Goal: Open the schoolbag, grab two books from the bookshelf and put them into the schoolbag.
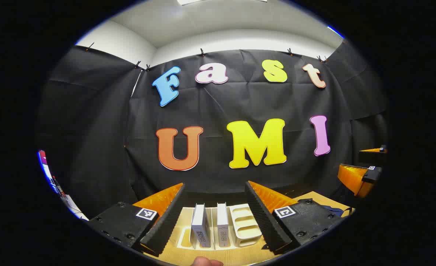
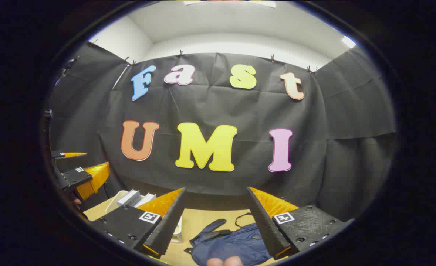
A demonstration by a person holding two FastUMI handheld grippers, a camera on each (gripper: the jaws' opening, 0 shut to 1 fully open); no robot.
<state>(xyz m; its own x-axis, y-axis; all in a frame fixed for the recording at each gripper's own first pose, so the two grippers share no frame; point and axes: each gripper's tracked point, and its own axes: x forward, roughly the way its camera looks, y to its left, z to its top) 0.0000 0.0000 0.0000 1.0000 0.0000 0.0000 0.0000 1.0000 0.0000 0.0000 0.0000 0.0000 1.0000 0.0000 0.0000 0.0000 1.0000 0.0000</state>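
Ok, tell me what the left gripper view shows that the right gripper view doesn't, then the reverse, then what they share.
Left gripper view alone: the slotted cream plastic bookshelf seen head-on between the left gripper fingers, with two white upright books standing in it spine-forward.

Right gripper view alone: the navy blue fabric schoolbag laid out flat with its strap loop, framed by the right gripper.

Shared: the pale wooden tabletop, the books, a corner of the schoolbag, and both open grippers, each seen off to the other's side.
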